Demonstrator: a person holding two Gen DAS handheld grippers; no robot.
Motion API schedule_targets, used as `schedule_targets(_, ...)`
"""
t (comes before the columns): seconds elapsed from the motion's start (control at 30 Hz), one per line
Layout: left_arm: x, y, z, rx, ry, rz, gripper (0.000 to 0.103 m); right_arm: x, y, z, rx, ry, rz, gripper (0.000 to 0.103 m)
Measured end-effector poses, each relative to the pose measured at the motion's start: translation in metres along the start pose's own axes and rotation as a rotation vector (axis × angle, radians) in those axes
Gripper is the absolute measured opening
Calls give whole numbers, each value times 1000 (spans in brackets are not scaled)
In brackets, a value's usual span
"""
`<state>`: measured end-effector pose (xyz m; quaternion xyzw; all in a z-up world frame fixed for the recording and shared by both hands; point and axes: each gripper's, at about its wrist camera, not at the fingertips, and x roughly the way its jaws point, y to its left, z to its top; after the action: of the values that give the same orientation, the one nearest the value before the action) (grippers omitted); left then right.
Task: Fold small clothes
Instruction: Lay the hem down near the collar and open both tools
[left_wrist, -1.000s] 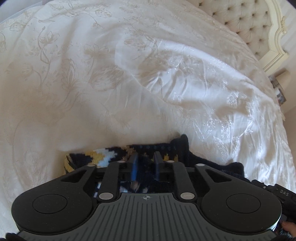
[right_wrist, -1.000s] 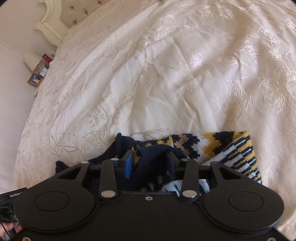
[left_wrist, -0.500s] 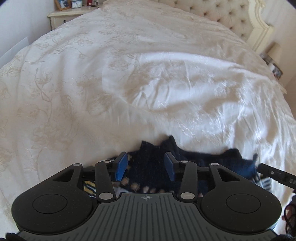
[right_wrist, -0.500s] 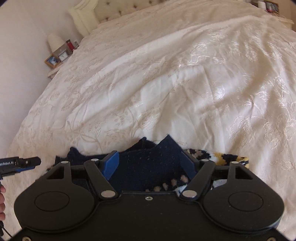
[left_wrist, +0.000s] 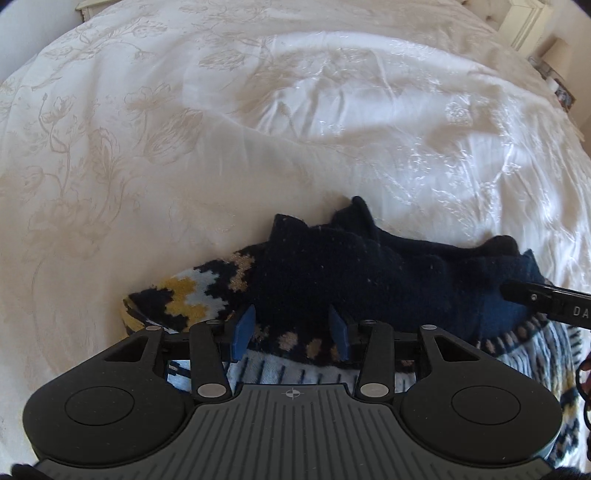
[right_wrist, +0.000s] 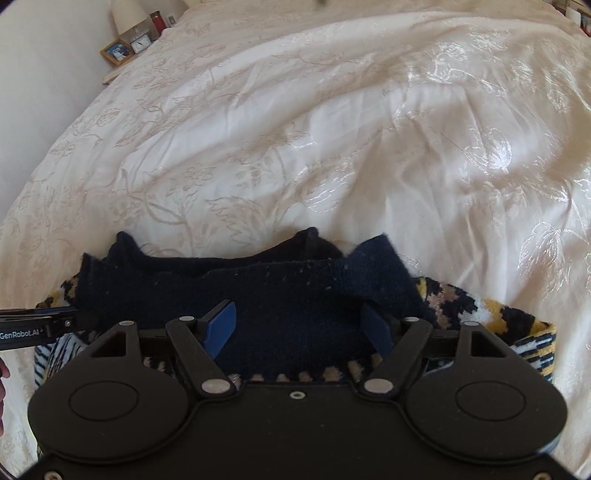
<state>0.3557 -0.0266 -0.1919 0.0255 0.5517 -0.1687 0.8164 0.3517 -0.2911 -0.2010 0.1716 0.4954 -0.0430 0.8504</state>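
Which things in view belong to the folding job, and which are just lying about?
Part of the job:
- knitted garment, navy side folded over its patterned part
- left gripper, jaws open
- right gripper, jaws open
- bedspread under the garment

Lying about:
- framed photo
- small clock
- lamp

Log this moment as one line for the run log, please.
phase: fold laid down | left gripper: jaws open, holding nothing | right gripper: jaws open, holding nothing | knitted garment: navy part folded over pattern | surface: bedspread
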Motion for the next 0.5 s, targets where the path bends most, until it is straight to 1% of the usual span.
schedule_targets(0.1,6,6,4,-25,17,-15,43,9,-10,7,26,7,-11,77)
schedule_targets(0.23,-1,3,3,-34,12,-6,43,3,-2,8,-11,-1,-32,79)
schedule_targets(0.27,-5,1,1,-29,10,1,43,-2,3,6,-26,-15,-42,82)
schedule_targets(0.3,-10,-2,0,-21,9,12,44,-8,6,4,-42,-29,-59,88)
schedule_targets(0.37,-21,-8,-5,-6,6,19,45,-20,14,-2,-77,-54,-109,94)
schedule_targets(0.43,-32,-15,-11,1,-2,7,48,-33,20,-11,-110,-70,-148,96)
schedule_targets(0.5,-44,-24,-21,10,-7,-1,50,-47,25,-22,-134,-81,-176,102)
